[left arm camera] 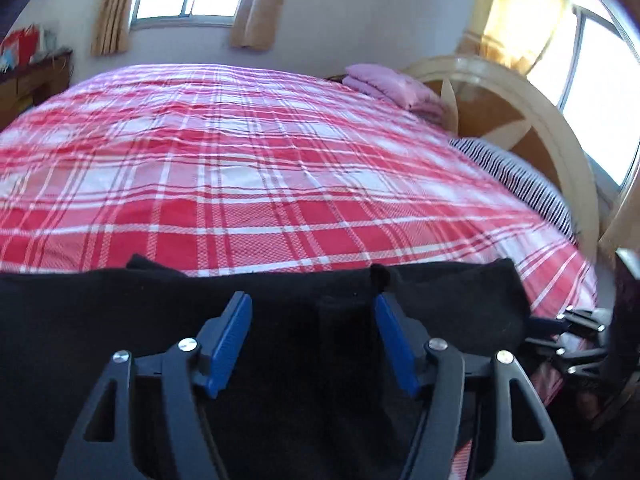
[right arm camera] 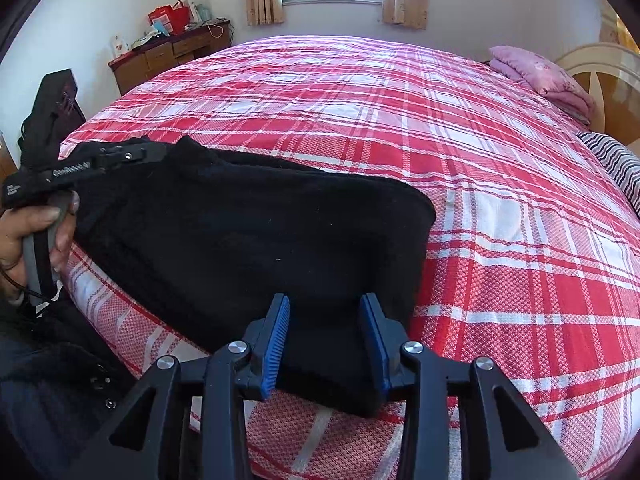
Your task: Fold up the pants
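Folded black fleece pants flat on red-and-white plaid bed. Left tool and right tool both parted over fabric, gripping nothing.

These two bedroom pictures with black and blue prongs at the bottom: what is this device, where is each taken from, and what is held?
A person holds a two-finger gripper in each hand, each carrying a camera looking along its blue-padded fingers. One view is from the left gripper, the other from the right gripper. Black pants lie on the red plaid bedspread near the bed's edge. Both grippers stand open over the pants; neither holds anything. The person's hand grips the left handle.
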